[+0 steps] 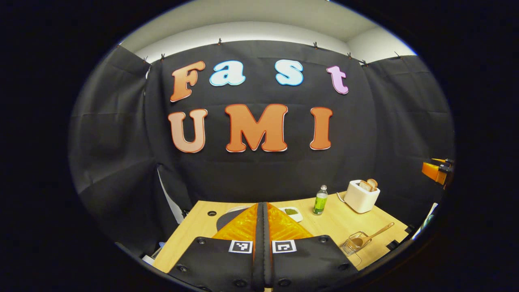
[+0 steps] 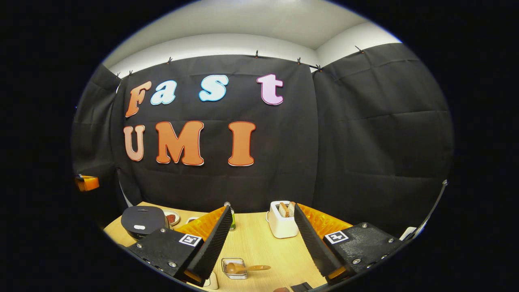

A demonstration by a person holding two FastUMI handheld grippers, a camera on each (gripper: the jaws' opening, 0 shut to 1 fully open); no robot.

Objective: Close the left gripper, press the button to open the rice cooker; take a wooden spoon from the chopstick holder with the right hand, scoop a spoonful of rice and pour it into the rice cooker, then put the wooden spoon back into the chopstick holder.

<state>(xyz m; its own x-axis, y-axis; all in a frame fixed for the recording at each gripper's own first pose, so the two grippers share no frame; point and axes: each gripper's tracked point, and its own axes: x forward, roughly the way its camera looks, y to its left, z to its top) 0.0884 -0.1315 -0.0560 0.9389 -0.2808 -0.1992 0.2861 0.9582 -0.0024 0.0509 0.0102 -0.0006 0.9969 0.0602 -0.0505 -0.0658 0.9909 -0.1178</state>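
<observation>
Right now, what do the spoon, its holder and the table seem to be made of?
The spoon looks like smooth wood: warm brown, with a matte sheen. Its holder looks like thin metal wire, since the table shows through its open basket sides in the left gripper view; in the right gripper view it could also pass for clear plastic. The table seems to be light wood or a wood-look laminate, with fine straight grain lines.

Wood-grain table (image 2: 259, 243); matt rice cooker (image 2: 142, 219).

On the pale wooden counter (image 2: 259, 243): one dark round rice cooker (image 2: 142, 219), one white toaster (image 2: 282, 225) holding two bread slices (image 1: 369, 185), one green plastic bottle (image 1: 320, 200), one clear wire chopstick holder (image 2: 234, 268), one wooden spoon (image 2: 247, 267), two small dishes (image 1: 292, 212).
</observation>
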